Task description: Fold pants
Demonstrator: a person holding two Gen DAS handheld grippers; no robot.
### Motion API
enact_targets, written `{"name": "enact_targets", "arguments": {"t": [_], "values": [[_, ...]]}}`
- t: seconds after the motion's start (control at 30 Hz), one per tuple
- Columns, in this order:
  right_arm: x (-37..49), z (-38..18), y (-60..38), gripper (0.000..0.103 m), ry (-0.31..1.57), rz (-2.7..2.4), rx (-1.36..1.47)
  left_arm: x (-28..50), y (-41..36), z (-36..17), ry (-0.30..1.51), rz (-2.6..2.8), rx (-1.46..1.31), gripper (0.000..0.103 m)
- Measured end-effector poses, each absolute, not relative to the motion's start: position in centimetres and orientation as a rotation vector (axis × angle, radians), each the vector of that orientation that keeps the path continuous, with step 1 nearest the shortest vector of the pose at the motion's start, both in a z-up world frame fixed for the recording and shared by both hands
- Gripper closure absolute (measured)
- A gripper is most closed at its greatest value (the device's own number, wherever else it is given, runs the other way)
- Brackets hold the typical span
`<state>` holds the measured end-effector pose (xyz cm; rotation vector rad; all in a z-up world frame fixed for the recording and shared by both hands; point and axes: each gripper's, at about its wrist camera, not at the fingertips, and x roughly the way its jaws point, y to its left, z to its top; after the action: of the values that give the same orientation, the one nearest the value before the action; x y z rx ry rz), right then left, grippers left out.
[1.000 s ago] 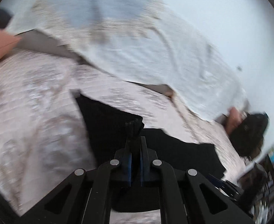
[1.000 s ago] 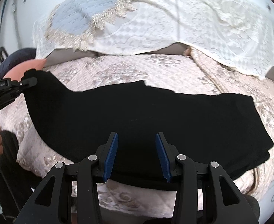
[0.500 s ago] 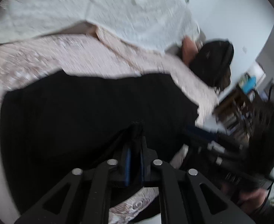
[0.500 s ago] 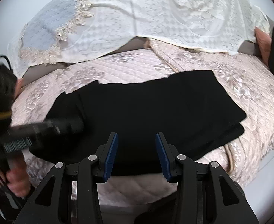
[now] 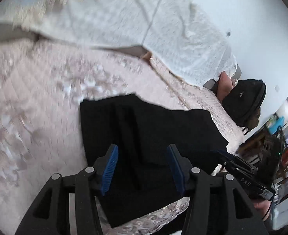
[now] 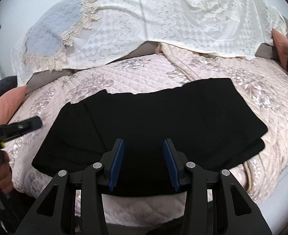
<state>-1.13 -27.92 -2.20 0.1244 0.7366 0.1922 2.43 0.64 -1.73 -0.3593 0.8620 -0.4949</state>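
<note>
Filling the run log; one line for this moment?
left gripper: open | right gripper: open | black pants: folded over, flat on bedspread, unheld

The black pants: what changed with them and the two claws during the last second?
The left claw, shut on one end of the black fabric pants a second ago, carried it across toward the other end and let go; its jaws now stand open. The pants lie folded shorter on the pink quilted bedspread. The right claw stayed open, empty.
</note>
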Motion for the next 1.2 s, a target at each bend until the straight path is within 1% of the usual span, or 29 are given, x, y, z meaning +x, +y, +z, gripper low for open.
{"name": "enact_targets", "arguments": {"t": [0.23,0.4,0.6,0.77,0.9,0.93,0.97,1.0,1.03,1.1,1.2], "values": [[-1.3,-2.3,-27.3,0.06,0.742,0.208,0.113,4.9,-2.3,-5.0,1.011,-0.63,-0.452,0.048],[-1.3,-2.5,-28.0,0.06,0.748,0.187,0.118,8.0,-5.5,-2.8,0.958,-0.766,-0.533,0.048],[-1.4,-2.3,-29.2,0.06,0.742,0.152,0.132,10.1,-7.2,1.4,0.826,-0.771,-0.495,0.048],[-1.0,-2.6,-30.0,0.06,0.76,0.16,0.155,7.9,-4.8,1.5,0.789,-0.634,-0.399,0.047],[-0.7,-2.8,-27.7,0.06,0.763,0.255,0.146,5.2,-2.2,0.0,0.787,-0.48,-0.277,0.047],[-0.7,-3.0,-27.3,0.063,0.768,0.273,0.153,4.4,-1.5,-0.5,0.798,-0.443,-0.26,0.047],[-0.6,-3.3,-26.6,0.068,0.779,0.294,0.158,3.9,-1.0,-1.1,0.81,-0.423,-0.254,0.047],[-0.6,-3.9,-26.0,0.087,0.794,0.306,0.156,3.3,-0.5,-1.5,0.826,-0.401,-0.249,0.047],[-0.4,-4.5,-25.5,0.097,0.819,0.31,0.152,2.8,-0.1,-1.9,0.838,-0.387,-0.245,0.047],[-0.1,-6.1,-24.6,0.099,0.889,0.315,0.128,1.9,0.3,-3.0,0.863,-0.355,-0.225,0.047],[-0.2,-5.3,-24.8,0.099,0.881,0.315,0.13,1.4,0.9,-4.5,0.914,-0.292,-0.207,0.048]]}}
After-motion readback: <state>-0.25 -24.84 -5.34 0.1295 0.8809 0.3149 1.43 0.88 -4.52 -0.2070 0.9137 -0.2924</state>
